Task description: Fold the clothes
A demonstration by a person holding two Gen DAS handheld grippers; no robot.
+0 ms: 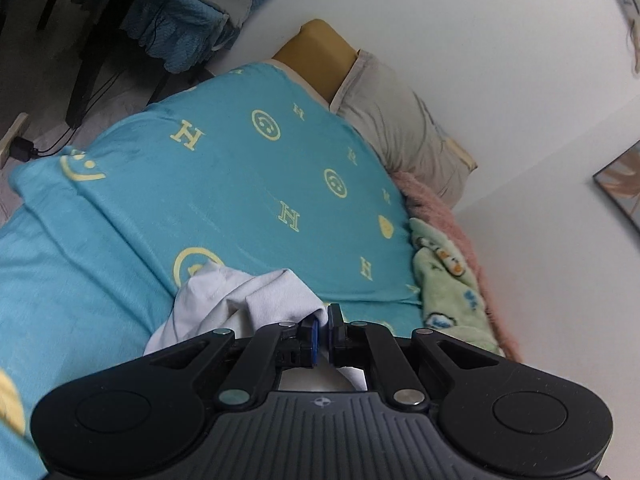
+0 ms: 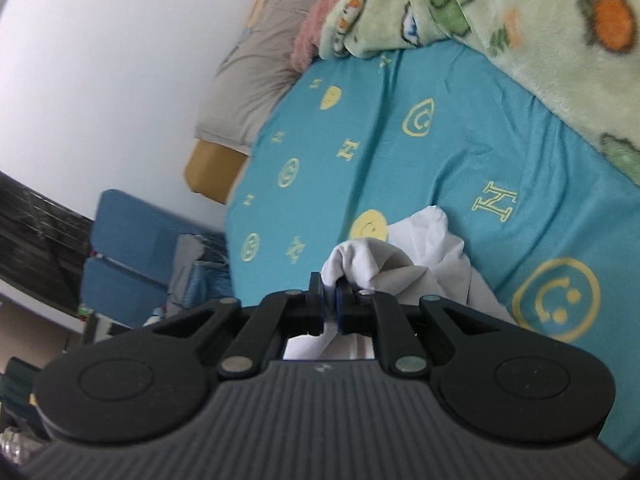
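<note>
A white garment (image 1: 240, 300) hangs bunched over the blue bedsheet (image 1: 224, 184) with yellow smiley and H prints. My left gripper (image 1: 323, 314) is shut on a fold of it, the cloth pinched between the blue pads. In the right wrist view the same white garment (image 2: 400, 256) bulges ahead of my right gripper (image 2: 330, 292), which is shut on another part of the cloth. Cloth trails down behind both sets of fingers. The garment's full shape is hidden in the bunching.
A green cartoon-print blanket (image 1: 444, 280) and a pink fluffy one (image 1: 436, 204) lie along the wall side. A grey pillow (image 1: 404, 136) rests against a mustard headboard (image 1: 316, 52). Blue seating (image 2: 132, 248) and dark furniture stand beyond the bed's edge.
</note>
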